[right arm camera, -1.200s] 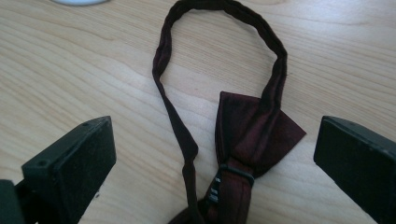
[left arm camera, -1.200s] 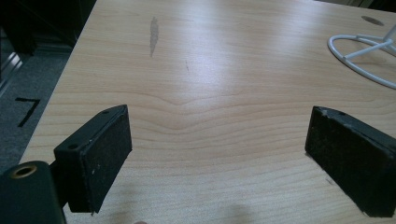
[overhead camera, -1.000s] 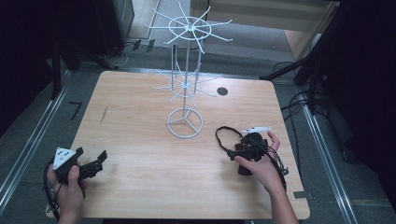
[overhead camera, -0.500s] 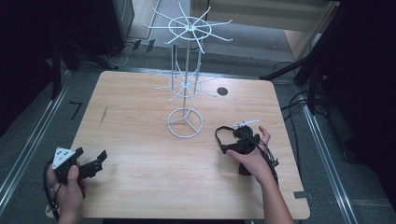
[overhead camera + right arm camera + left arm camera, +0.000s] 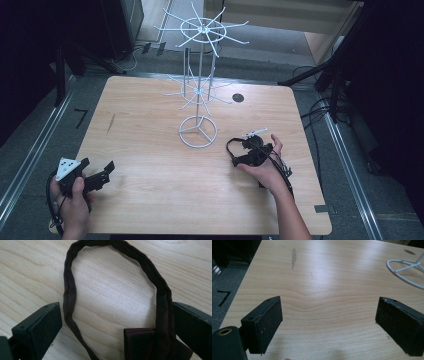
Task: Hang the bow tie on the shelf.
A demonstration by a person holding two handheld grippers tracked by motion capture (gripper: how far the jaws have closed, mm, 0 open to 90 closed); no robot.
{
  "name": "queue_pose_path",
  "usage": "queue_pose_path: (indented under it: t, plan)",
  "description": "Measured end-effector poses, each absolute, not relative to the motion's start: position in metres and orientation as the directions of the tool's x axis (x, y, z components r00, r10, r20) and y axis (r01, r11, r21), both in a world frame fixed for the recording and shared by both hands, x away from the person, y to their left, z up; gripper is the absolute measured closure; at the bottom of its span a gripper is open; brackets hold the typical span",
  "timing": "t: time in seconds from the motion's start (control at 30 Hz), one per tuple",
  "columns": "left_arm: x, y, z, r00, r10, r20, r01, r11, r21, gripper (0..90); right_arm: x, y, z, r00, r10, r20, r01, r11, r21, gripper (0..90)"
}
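Lying flat on the wooden table (image 5: pixel 150 200), near its right edge, I see a dark bow tie (image 5: pixel 150 342) with its strap looped out ahead on the wood. My right gripper (image 5: pixel 248 155) sits over it, jaws spread wide with the strap between them, the right jaw just beside the strap. My left gripper (image 5: pixel 329 325) rests low at the near left corner, jaws wide apart over bare wood. A white wire rack (image 5: pixel 199 90) stands mid-table, well apart from both.
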State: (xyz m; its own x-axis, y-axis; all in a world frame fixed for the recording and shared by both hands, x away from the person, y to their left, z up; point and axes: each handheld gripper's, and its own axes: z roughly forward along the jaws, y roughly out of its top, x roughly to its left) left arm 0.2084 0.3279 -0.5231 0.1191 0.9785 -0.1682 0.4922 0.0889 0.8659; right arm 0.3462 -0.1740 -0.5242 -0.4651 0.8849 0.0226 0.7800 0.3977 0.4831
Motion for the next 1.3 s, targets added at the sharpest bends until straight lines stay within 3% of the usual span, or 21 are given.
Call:
queue_pose_path:
  t: [0.17,0.3,0.4,0.53,0.6,0.63,0.67,0.83,1.1,1.3]
  plan:
    - [0.208,0.328,-0.523,0.118,0.979,-0.168,0.493,0.089,0.866,8.0,0.344,-0.171,-0.528,-0.484,0.875,0.011,0.773,0.422,0.474,0.0]
    - [0.208,0.328,-0.523,0.118,0.979,-0.169,0.492,0.09,0.866,8.0,0.344,-0.172,-0.527,-0.498,0.867,0.037,0.766,0.419,0.488,8.4]
    - [0.208,0.328,-0.523,0.118,0.979,-0.169,0.493,0.09,0.866,8.0,0.342,-0.173,-0.523,-0.51,0.859,0.037,0.752,0.425,0.504,24.5]
    - [0.209,0.328,-0.523,0.119,0.978,-0.169,0.493,0.09,0.865,8.0,0.34,-0.179,-0.519,-0.508,0.861,0.036,0.741,0.416,0.526,56.2]
    - [0.208,0.328,-0.523,0.12,0.978,-0.17,0.493,0.09,0.865,8.0,0.34,-0.18,-0.519,-0.501,0.864,0.038,0.744,0.408,0.529,60.1]
    - [0.208,0.328,-0.523,0.119,0.978,-0.171,0.493,0.091,0.865,8.0,0.339,-0.183,-0.519,-0.499,0.866,0.036,0.741,0.404,0.537,70.7]
    - [0.208,0.328,-0.523,0.119,0.978,-0.171,0.493,0.091,0.865,8.0,0.339,-0.184,-0.519,-0.495,0.868,0.037,0.742,0.401,0.538,74.3]
    - [0.209,0.329,-0.523,0.12,0.978,-0.174,0.495,0.093,0.864,8.0,0.337,-0.182,-0.519,-0.504,0.863,0.022,0.731,0.413,0.543,87.6]
    - [0.209,0.329,-0.523,0.118,0.977,-0.177,0.492,0.097,0.865,8.0,0.335,-0.179,-0.52,-0.488,0.873,0.007,0.725,0.401,0.56,90.0]
    - [0.209,0.329,-0.523,0.117,0.977,-0.176,0.493,0.097,0.865,8.0,0.328,-0.185,-0.515,-0.447,0.893,0.049,0.69,0.309,0.655,90.0]
